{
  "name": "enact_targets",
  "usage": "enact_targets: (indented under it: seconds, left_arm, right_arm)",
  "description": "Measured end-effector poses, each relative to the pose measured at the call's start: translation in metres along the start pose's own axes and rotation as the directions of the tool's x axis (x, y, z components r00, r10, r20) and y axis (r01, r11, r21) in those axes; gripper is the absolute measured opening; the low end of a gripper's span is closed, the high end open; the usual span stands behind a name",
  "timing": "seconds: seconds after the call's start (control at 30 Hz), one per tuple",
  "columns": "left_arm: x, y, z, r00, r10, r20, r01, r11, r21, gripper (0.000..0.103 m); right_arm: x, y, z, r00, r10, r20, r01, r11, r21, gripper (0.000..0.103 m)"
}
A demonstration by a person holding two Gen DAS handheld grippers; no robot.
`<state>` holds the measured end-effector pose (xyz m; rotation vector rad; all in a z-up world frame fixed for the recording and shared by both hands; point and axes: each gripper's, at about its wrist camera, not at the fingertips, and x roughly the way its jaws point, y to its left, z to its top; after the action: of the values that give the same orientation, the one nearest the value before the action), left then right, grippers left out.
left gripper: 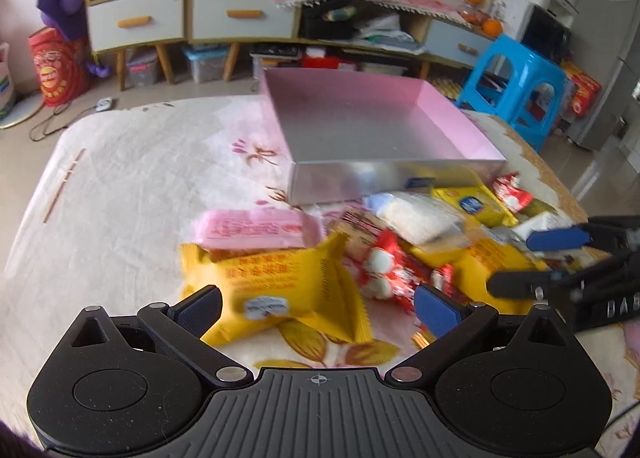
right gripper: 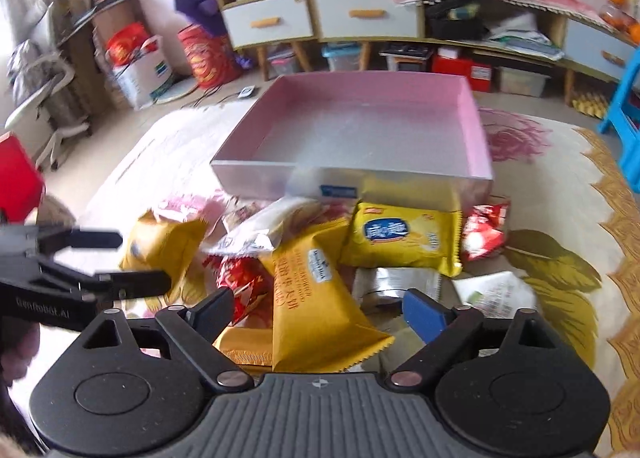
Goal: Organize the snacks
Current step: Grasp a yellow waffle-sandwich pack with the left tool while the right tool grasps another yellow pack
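A pile of snack packets lies on a floral blanket in front of an empty pink box (left gripper: 360, 125), also in the right wrist view (right gripper: 360, 125). My left gripper (left gripper: 316, 308) is open, its jaws on either side of a yellow packet (left gripper: 280, 278) below a pink packet (left gripper: 256, 227). My right gripper (right gripper: 320, 312) is open around an orange-yellow packet (right gripper: 316, 306). A yellow packet with a blue label (right gripper: 400, 238) and red packets (right gripper: 484, 230) lie nearer the box. Each gripper shows in the other's view, the right one (left gripper: 552, 258) and the left one (right gripper: 132, 258).
The blanket (left gripper: 132, 185) covers a low surface. Behind it stand white drawer cabinets (left gripper: 240, 13), a blue plastic stool (left gripper: 516, 85), storage bins and a red bag (left gripper: 56, 65) on the floor. A thin stick (left gripper: 64, 185) lies on the blanket's left.
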<state>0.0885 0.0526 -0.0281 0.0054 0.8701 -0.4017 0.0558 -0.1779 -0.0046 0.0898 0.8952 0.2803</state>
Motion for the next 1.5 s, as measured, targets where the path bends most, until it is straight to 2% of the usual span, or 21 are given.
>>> enact_targets:
  seconds: [0.1,0.2,0.3,0.37,0.47,0.7,0.77,0.87,1.0,1.23,1.4,1.5]
  left_arm:
    - [-0.003,0.003,0.004,0.998,-0.005,0.063,-0.001,0.996,0.084,0.102]
    - [-0.002,0.002,0.011,0.995,-0.052,0.089,0.029,0.972,0.234,0.103]
    - [0.006,0.003,0.011,0.994,-0.102,0.040,0.084,0.945,0.317,0.103]
    - [0.013,0.002,0.007,0.995,-0.097,-0.017,0.097,0.934,0.345,0.103]
    - [0.016,-0.004,-0.002,0.996,-0.069,-0.052,0.084,0.916,0.393,0.103]
    - [0.003,-0.011,-0.011,0.984,-0.122,-0.126,0.162,0.907,0.389,0.103]
    - [-0.002,-0.010,-0.012,0.975,-0.163,-0.149,0.206,0.914,0.350,0.102]
    - [-0.010,-0.009,-0.014,0.965,-0.213,-0.156,0.254,0.909,0.330,0.103]
    - [-0.006,-0.010,-0.017,0.984,-0.134,-0.117,0.168,0.911,0.376,0.103]
    - [0.009,-0.009,-0.014,0.994,-0.065,-0.090,0.097,0.903,0.419,0.101]
    - [0.016,-0.007,-0.012,0.999,0.005,-0.039,0.013,0.895,0.447,0.100]
    - [0.022,-0.002,-0.010,0.999,0.024,-0.037,-0.005,0.900,0.437,0.096]
  right_arm:
    - [0.005,0.007,-0.001,1.000,-0.002,-0.013,0.001,0.999,-0.051,0.078]
    - [0.010,0.009,-0.003,0.999,-0.006,-0.033,0.003,0.996,-0.085,0.074]
    - [0.012,0.007,-0.005,0.999,-0.005,-0.048,0.001,0.995,-0.096,0.073]
    - [0.013,0.007,-0.007,0.999,-0.005,-0.048,0.000,0.995,-0.101,0.073]
    - [0.013,0.006,-0.008,0.999,-0.002,-0.049,-0.003,0.994,-0.108,0.072]
    - [0.018,0.009,-0.009,0.998,-0.011,-0.060,0.004,0.993,-0.117,0.068]
    - [0.020,0.009,-0.009,0.998,-0.018,-0.066,0.010,0.993,-0.119,0.068]
    - [0.020,0.009,-0.009,0.997,-0.021,-0.070,0.012,0.993,-0.116,0.068]
    - [0.021,0.009,-0.008,0.997,-0.023,-0.071,0.015,0.994,-0.109,0.068]
    - [0.023,0.009,-0.009,0.997,-0.034,-0.070,0.026,0.994,-0.107,0.067]
    - [0.025,0.008,-0.009,0.997,-0.045,-0.070,0.038,0.994,-0.105,0.064]
    - [0.025,0.008,-0.009,0.997,-0.049,-0.067,0.042,0.994,-0.102,0.062]
